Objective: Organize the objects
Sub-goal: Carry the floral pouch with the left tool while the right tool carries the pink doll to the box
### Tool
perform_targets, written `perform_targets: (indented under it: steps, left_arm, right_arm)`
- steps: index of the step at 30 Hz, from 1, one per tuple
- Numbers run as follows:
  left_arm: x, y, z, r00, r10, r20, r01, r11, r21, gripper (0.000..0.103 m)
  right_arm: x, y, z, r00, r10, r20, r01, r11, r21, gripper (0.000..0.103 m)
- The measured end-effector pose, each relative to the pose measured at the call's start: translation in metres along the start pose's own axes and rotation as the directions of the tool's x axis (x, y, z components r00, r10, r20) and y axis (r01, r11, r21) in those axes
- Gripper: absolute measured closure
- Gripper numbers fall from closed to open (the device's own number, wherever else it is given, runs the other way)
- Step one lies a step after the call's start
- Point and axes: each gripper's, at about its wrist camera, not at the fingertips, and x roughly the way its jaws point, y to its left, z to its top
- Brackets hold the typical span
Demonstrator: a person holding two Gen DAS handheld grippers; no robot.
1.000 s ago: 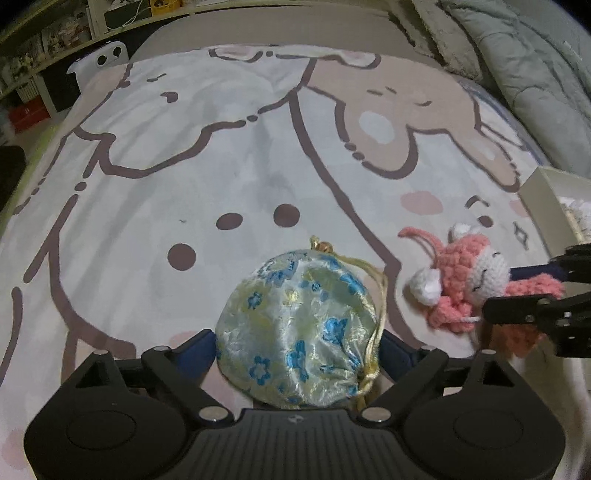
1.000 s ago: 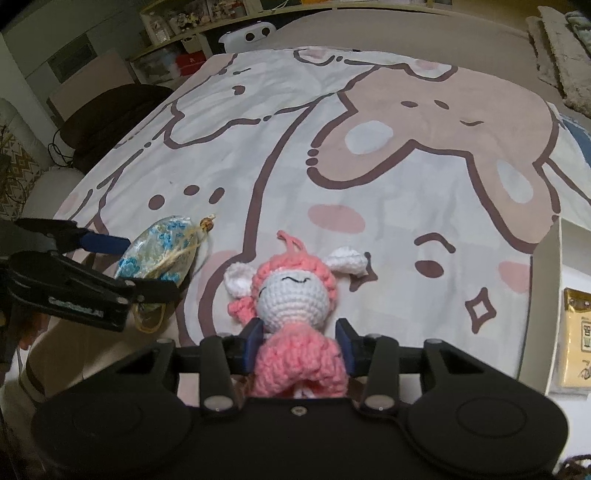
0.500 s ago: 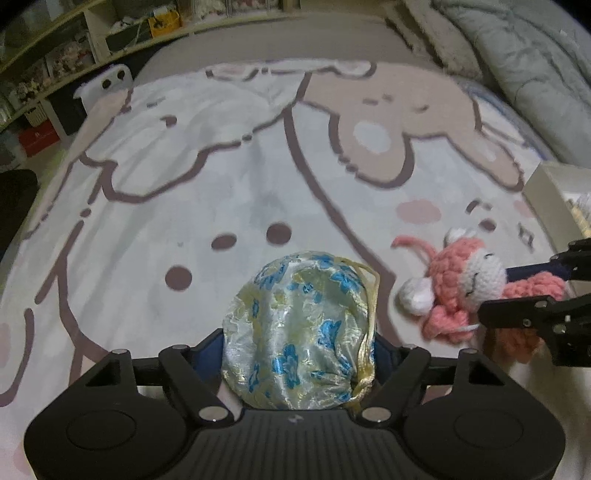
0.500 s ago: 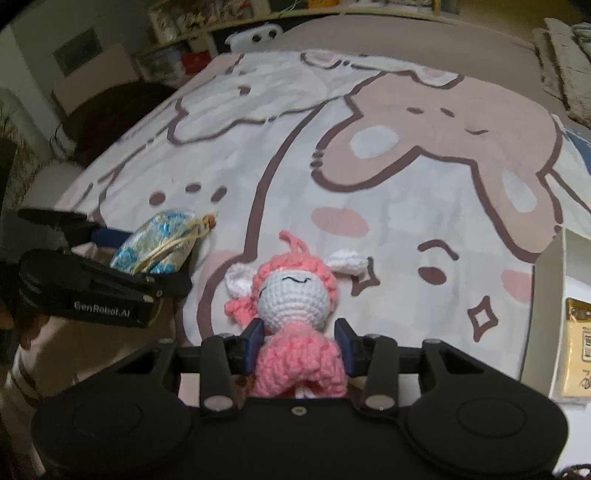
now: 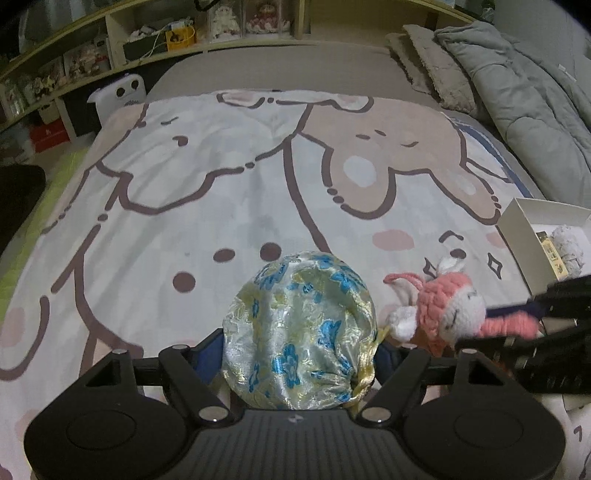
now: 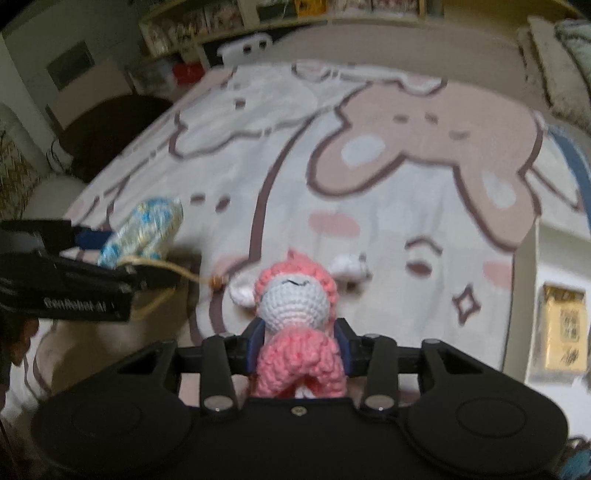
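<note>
A round brocade pouch [image 5: 299, 332] with blue flowers is clamped between the blue pads of my left gripper [image 5: 297, 354] and hangs clear of the blanket. The right wrist view shows the pouch [image 6: 147, 229] edge-on in the left gripper [image 6: 129, 258], its yellow cord trailing right. My right gripper [image 6: 299, 343] is shut on the body of a pink crochet doll [image 6: 295, 295], whose white face points forward. In the left wrist view the doll [image 5: 450, 310] sits just right of the pouch, with the right gripper [image 5: 506, 325] coming in from the right edge.
An open white box [image 5: 517, 229] stands on the bed at the right, holding a yellow packet [image 6: 563, 332] and a grey yarn ball [image 5: 567, 243]. A cartoon-print blanket [image 5: 221, 184] covers the bed. A grey duvet [image 5: 517, 92] is heaped at the far right, and shelves [image 5: 184, 33] run behind.
My left gripper has closed on the pouch and raised it off the blanket. My right gripper keeps its hold on the doll and has barely shifted.
</note>
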Motion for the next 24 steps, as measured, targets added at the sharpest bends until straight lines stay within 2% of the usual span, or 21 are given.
perform_targets:
  steps: [2, 6, 9, 12, 17, 24]
  left_arm:
    - [-0.001, 0.002, -0.002, 1.0, -0.003, -0.002, 0.003, 1.0, -0.004, 0.025]
    - [0.0, 0.004, -0.003, 1.0, -0.013, -0.007, 0.013, 1.0, -0.01, 0.025]
    - [0.005, 0.005, -0.004, 1.0, -0.019, -0.021, 0.019, 1.0, -0.009, 0.025]
    - [0.008, 0.005, -0.005, 0.999, -0.019, -0.032, 0.019, 1.0, -0.005, 0.025]
    - [0.006, 0.007, -0.002, 1.0, -0.014, -0.012, 0.013, 1.0, -0.022, 0.025]
    - [-0.016, 0.008, 0.003, 0.999, 0.005, 0.044, -0.002, 0.997, -0.071, 0.025]
  right_arm:
    - [0.007, 0.003, 0.003, 0.997, -0.001, -0.073, -0.001, 0.999, -0.035, 0.058]
    - [0.012, 0.006, 0.012, 0.992, -0.002, -0.126, -0.004, 0.999, -0.051, 0.059]
    - [0.024, 0.011, 0.018, 0.981, -0.04, -0.188, 0.019, 0.994, -0.108, 0.06]
    - [0.032, 0.012, 0.017, 0.977, -0.048, -0.21, 0.02, 0.991, -0.134, 0.072]
    - [0.025, 0.014, 0.015, 0.986, -0.053, -0.157, 0.031, 0.99, -0.139, 0.073]
    - [-0.017, 0.012, 0.028, 0.999, -0.03, -0.045, 0.026, 0.996, -0.08, 0.073]
